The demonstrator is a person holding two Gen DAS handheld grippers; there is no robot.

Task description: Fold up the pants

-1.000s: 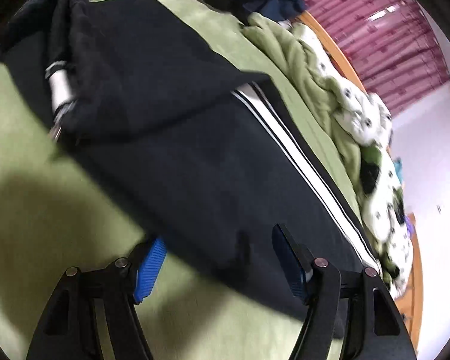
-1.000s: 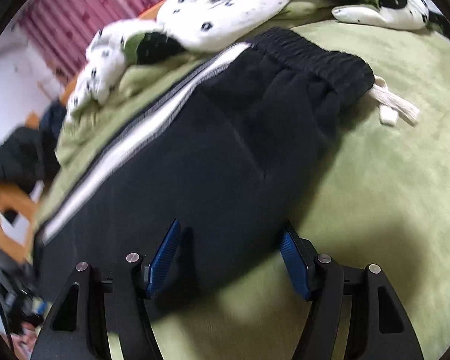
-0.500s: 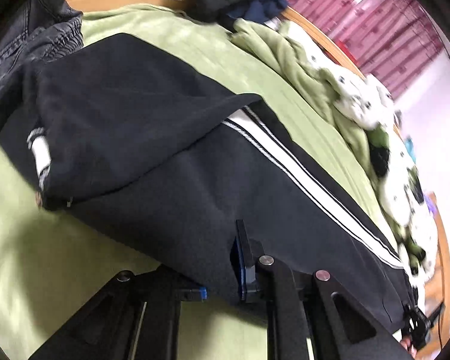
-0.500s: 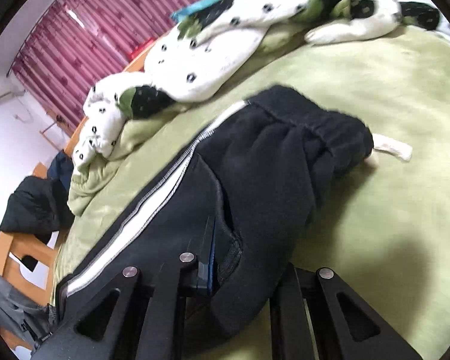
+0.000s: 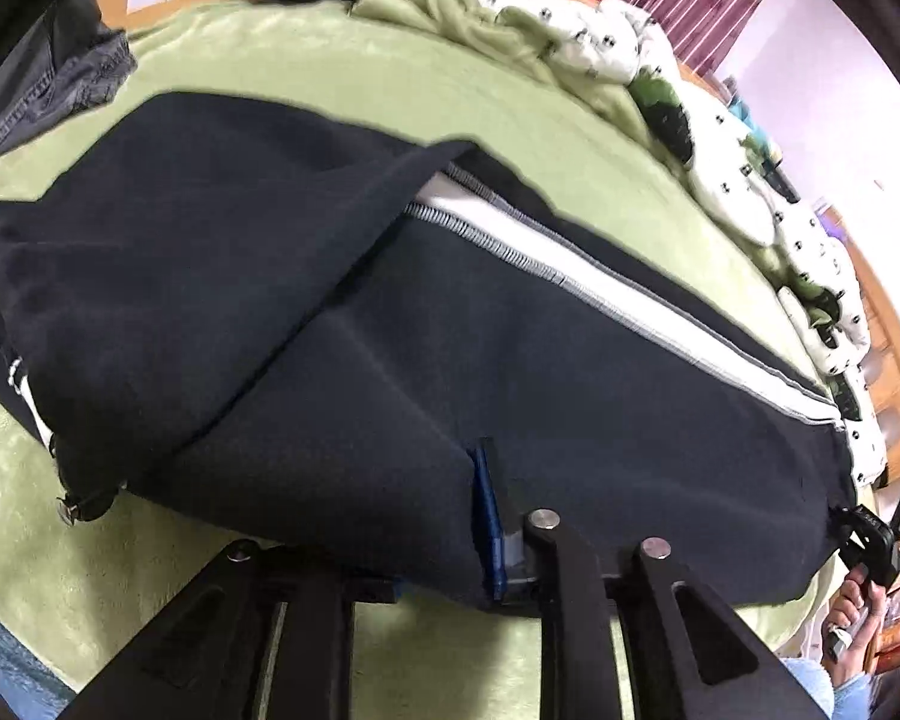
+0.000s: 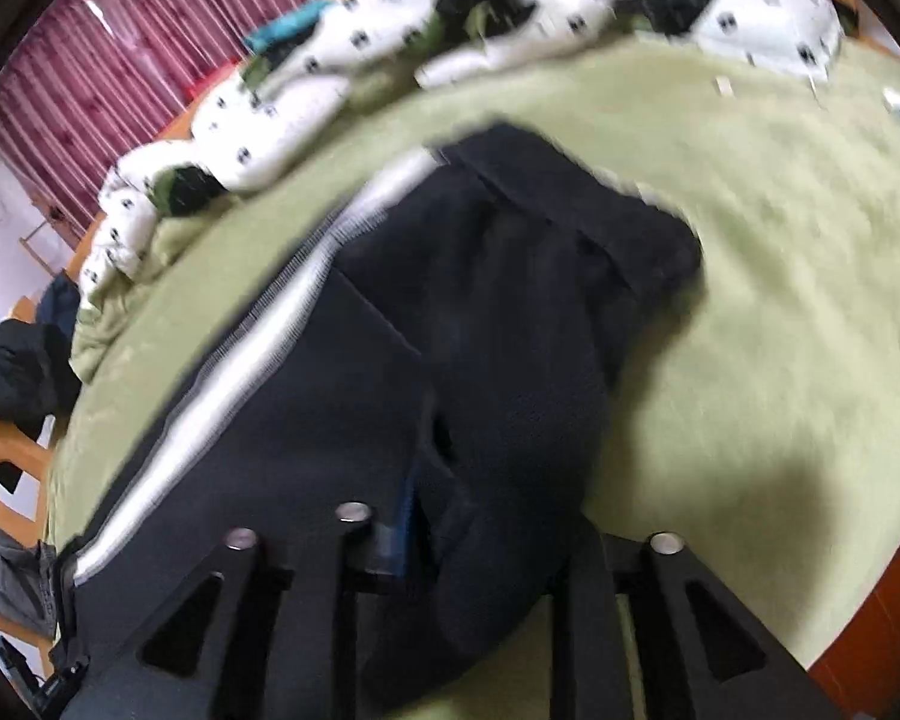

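Green bedspread; both tongs pinch the black pants, no legible writing.

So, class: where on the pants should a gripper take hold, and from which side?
Grip the near long edge of the pants, coming in from the bare blanket side. That edge lies free and thin, opposite the white stripe, so the fingers can pinch it.

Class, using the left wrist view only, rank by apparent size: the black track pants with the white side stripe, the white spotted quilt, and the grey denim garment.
1. Black track pants: largest, though nearest the camera.
2. White spotted quilt.
3. Grey denim garment: smallest, partly cut off at the edge.
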